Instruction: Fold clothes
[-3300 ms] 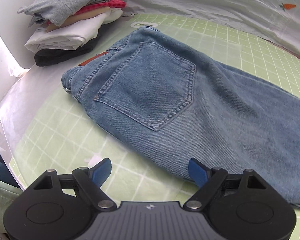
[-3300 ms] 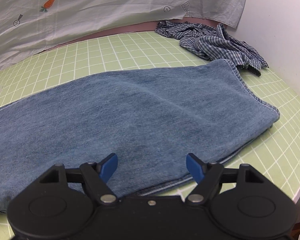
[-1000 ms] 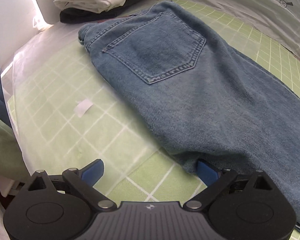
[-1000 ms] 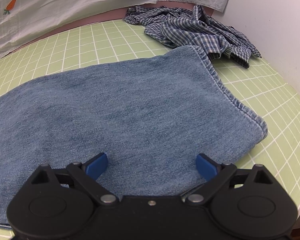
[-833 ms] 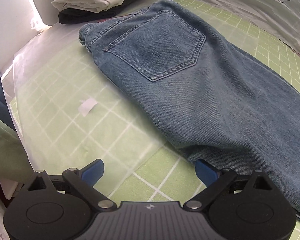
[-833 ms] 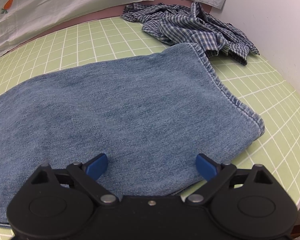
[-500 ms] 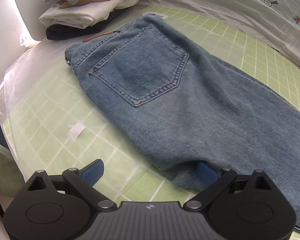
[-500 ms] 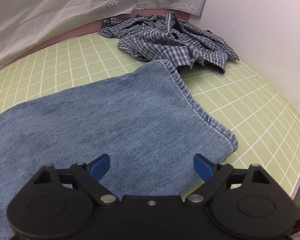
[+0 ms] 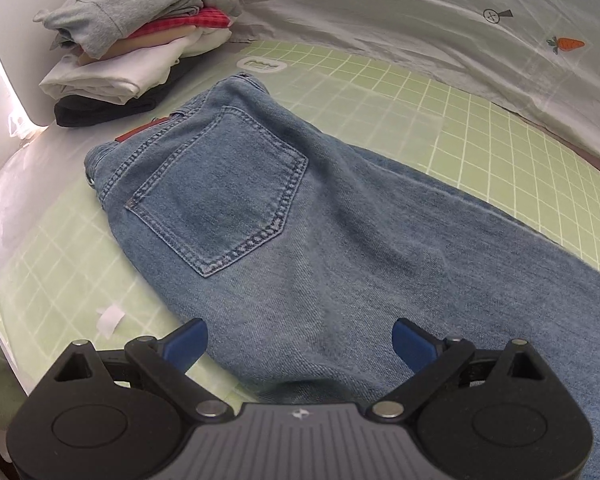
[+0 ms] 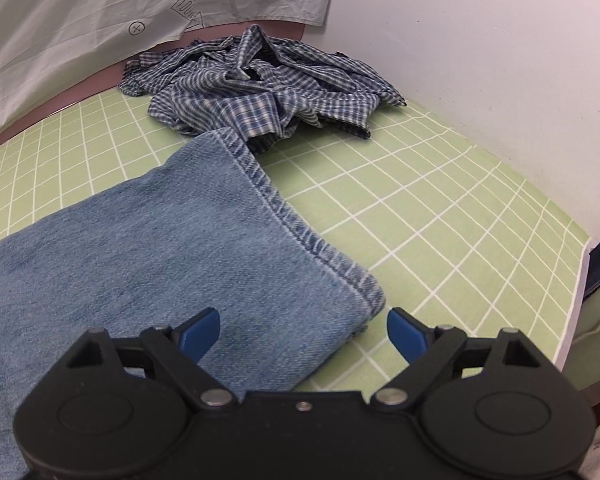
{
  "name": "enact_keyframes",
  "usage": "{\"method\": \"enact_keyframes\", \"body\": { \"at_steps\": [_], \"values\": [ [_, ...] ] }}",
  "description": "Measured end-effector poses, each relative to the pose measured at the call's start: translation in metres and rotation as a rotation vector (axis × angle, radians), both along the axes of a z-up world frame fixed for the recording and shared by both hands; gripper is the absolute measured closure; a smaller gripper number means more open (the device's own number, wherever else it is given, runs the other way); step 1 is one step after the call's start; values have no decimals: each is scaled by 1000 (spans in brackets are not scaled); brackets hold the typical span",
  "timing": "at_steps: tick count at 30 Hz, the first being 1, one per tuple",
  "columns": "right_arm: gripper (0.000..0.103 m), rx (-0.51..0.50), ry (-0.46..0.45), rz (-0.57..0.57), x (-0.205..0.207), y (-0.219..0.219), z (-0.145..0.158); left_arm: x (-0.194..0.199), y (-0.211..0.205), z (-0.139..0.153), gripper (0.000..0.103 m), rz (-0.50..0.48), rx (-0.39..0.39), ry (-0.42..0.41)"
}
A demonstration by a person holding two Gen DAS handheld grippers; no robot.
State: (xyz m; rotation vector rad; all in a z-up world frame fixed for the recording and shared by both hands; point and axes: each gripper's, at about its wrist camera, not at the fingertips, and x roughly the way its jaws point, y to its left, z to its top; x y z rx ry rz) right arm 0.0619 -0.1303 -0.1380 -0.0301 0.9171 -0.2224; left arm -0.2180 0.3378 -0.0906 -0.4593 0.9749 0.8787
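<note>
My left gripper (image 9: 300, 340) and right gripper (image 10: 303, 330) both have their fingers spread, holding nothing. The jeans (image 9: 340, 240) lie flat under both; the hem corner (image 10: 370, 294) sits between my right fingers. I judge it best to pinch both layers before lifting.

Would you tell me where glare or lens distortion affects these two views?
Left wrist view: bright glare along the left edge beside the stack of folded clothes; right wrist view: evenly lit, no glare. Both: fisheye bends the green grid mat lines, corners dark.
</note>
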Motion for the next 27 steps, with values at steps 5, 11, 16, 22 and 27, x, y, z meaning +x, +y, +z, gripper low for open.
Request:
{"method": "enact_keyframes", "body": {
  "at_steps": [5, 11, 16, 22, 27],
  "values": [
    [12, 66, 16, -35, -2, -16, -9, 16, -11, -4, 5, -37, -20, 6],
    [13, 167, 9, -57, -1, -19, -17, 31, -24, -6, 5, -97, -20, 25],
    [66, 178, -22, -21, -3, -11, -15, 34, -24, -7, 5, -97, -25, 35],
    [94, 167, -57, 22, -4, -8, -2, 36, -19, -8, 5, -100, -42, 30],
    [95, 172, -117, 41, -10, -1, 17, 35, -16, -5, 5, -116, -44, 21]
  ]
}}
